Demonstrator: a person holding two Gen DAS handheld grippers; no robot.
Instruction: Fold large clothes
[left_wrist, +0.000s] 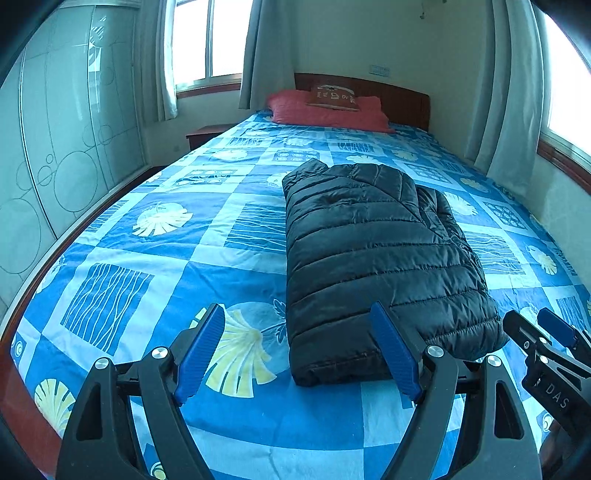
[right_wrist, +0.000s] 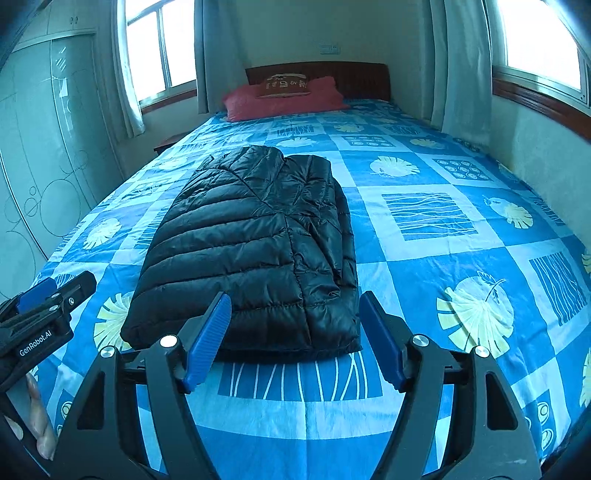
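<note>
Nearest, the left gripper (left_wrist: 299, 347) and right gripper (right_wrist: 295, 332) hang released and empty over the bedspread (left_wrist: 122, 236). Just beyond lies the black puffer jacket (right_wrist: 251, 243), folded lengthwise; probably grasp both near hem corners evenly and carry them toward the far red pillow (right_wrist: 284, 99).

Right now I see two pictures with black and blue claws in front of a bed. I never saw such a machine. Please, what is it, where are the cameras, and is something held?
There is no robot. A person carries one hand-held tool in each hand, and each tool has a camera looking forward along its two fingers. One picture comes from the left gripper, the other from the right gripper. Each view also catches the other tool at its edge. On the blue patterned bedspread lies a black puffer jacket, already folded into a compact bundle. Red pillows rest by the headboard. Both grippers are open and hold nothing; the jacket lies just beyond their fingertips.
</note>
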